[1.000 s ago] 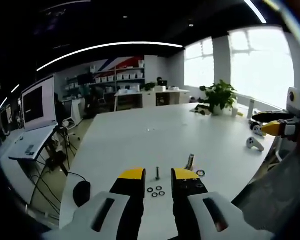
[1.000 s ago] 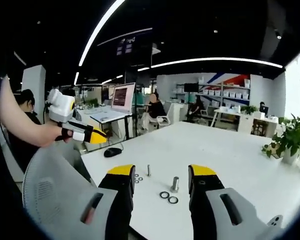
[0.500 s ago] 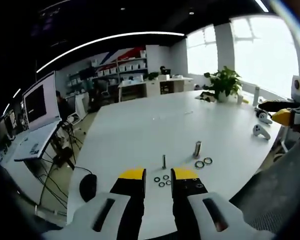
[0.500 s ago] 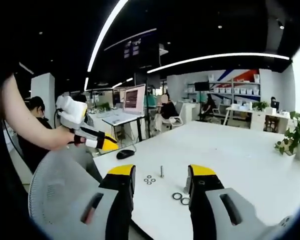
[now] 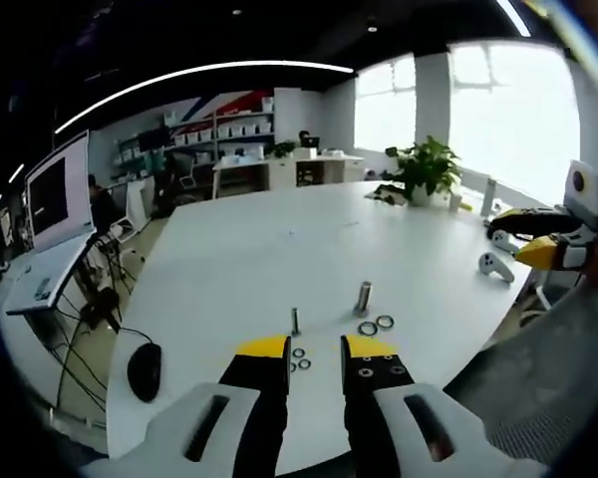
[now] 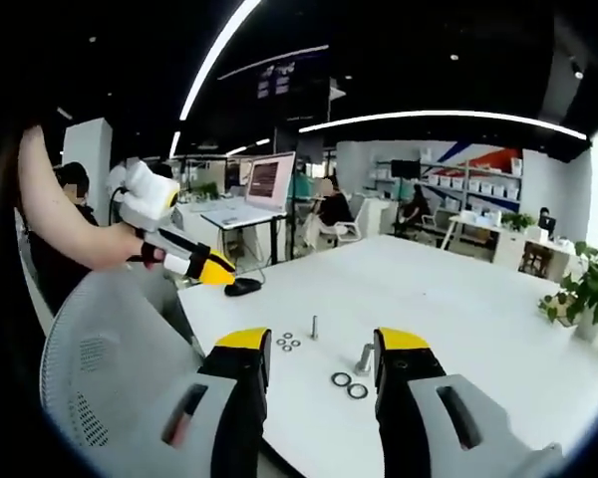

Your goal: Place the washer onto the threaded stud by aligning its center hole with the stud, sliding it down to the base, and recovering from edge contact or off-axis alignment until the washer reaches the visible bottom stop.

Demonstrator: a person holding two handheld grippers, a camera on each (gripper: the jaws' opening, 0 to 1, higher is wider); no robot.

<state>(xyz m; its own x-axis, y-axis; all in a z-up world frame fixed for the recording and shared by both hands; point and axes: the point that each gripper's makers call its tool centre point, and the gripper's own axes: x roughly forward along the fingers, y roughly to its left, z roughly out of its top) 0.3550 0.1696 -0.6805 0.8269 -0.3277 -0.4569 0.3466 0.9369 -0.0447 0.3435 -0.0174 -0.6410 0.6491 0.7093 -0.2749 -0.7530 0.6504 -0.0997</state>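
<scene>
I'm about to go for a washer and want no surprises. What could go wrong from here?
1. The small dark washers lie close together beside the thin upright threaded stud, so the open left tongs may nudge several at once.
2. The stud is slender; an off-axis washer could catch on its tip.
3. The parts sit near the edge of the white table, so a dropped washer might roll off.

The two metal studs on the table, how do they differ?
The thin stud is slim, while the thick stud is wider and looks stubbier. Small washers lie by the thin stud; two larger washers lie by the thick stud. Both stand upright on the white table.
</scene>
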